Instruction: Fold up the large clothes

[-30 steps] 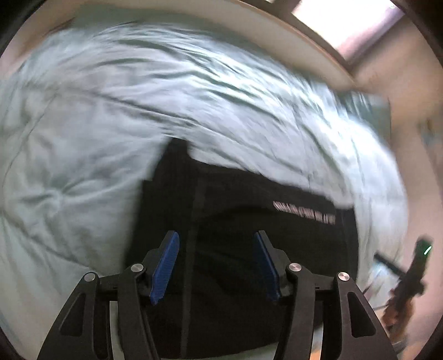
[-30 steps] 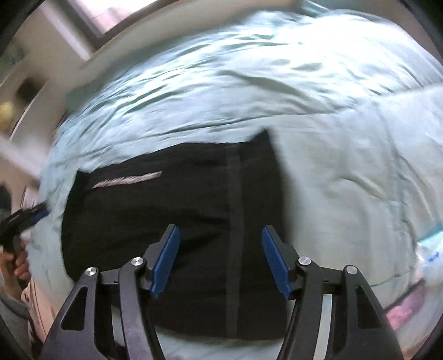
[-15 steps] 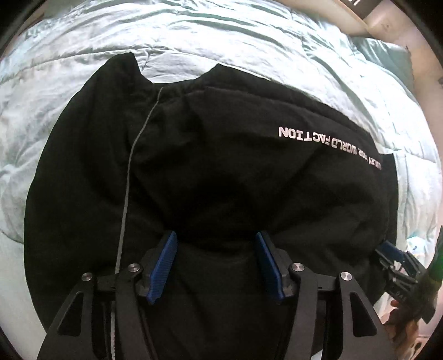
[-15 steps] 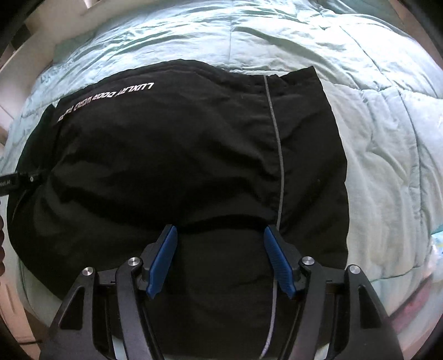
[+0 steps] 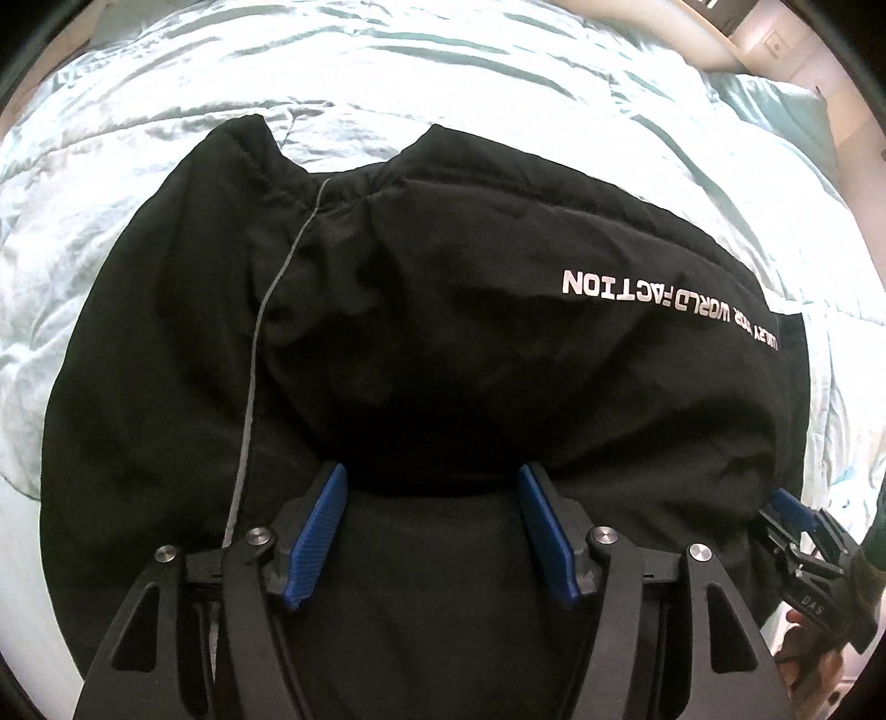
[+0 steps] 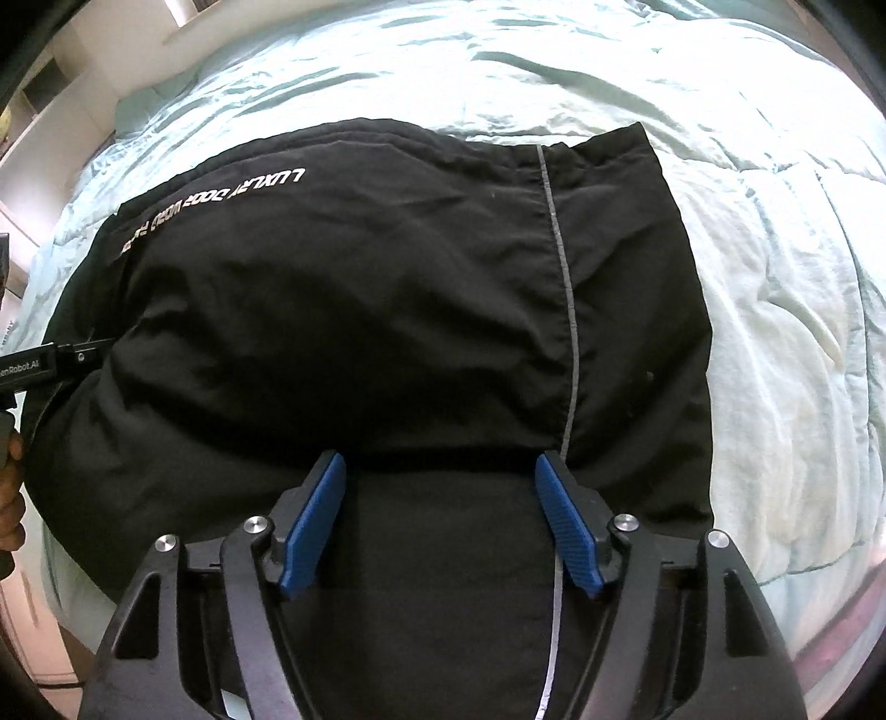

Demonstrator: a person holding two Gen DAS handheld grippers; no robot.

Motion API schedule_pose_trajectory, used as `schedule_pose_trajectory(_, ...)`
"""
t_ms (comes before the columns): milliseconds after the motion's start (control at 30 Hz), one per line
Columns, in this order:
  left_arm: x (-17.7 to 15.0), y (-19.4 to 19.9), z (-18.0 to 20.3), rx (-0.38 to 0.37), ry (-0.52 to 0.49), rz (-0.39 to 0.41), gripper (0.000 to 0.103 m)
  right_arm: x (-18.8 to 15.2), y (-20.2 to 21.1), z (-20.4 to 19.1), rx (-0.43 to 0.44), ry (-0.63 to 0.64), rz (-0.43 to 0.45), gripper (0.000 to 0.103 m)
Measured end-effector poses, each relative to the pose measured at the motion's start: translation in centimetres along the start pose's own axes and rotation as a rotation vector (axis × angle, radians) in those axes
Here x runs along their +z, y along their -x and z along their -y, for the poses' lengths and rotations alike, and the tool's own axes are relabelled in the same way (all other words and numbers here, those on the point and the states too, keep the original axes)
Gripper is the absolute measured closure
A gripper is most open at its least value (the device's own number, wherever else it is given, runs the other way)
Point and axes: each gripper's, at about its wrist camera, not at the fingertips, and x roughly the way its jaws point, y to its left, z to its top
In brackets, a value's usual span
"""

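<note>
A black garment [image 5: 443, 332] with white lettering and a grey piping stripe lies folded on a pale green bed; it also shows in the right wrist view [image 6: 360, 310]. My left gripper [image 5: 432, 482] is open, its blue pads on either side of the near fold edge, low over the cloth. My right gripper [image 6: 440, 465] is open in the same way at the near fold edge by the grey stripe. Each gripper shows at the side of the other's view: the right one [image 5: 797, 531], the left one [image 6: 50, 360].
The pale green quilt [image 5: 387, 72] spreads wrinkled all around the garment, also in the right wrist view [image 6: 775, 277]. A wall and headboard edge [image 5: 775, 39] lie beyond the bed. Shelving [image 6: 33, 99] stands at the far left.
Both grippers have come down and forward close to the garment, which now fills both views. They stay open. The garment has not visibly shifted in the last half second.
</note>
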Motion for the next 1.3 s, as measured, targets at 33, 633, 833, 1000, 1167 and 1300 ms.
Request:
schedule_pose_trajectory(33, 0.0, 0.1, 0.0, 0.001, 0.001, -0.002, 0.037, 0.0, 0.0, 0.1, 0.001, 0.001, -0.004, 0.028)
schedule_pose_trajectory(633, 2.0, 14.1, 2.4, 0.082, -0.163, 0.181, 0.037, 3.4, 9.2, -2.0, -0.031, 0.015, -0.043, 0.027)
schedule_pose_trajectory(833, 1.6, 21.3, 2.9, 0.085, -0.202, 0.285, 0.037, 4.2, 14.9, -4.2, -0.042, 0.036, 0.039, 0.027)
schedule_pose_trajectory(1000, 0.0, 25.5, 1.5, 0.084, -0.173, 0.366, 0.037, 4.8, 18.4, -4.2, -0.017, -0.022, 0.073, 0.027)
schedule_pose_trajectory(1167, -1.1, 27.4, -0.1, 0.110, -0.124, 0.410, 0.037, 6.1, 20.5, -4.0, 0.005, -0.095, 0.094, 0.027)
schedule_pose_trajectory(1300, -1.7, 28.4, -1.0, 0.128, -0.096, 0.435, 0.037, 7.1, 21.9, -5.0, -0.051, -0.076, 0.112, 0.027)
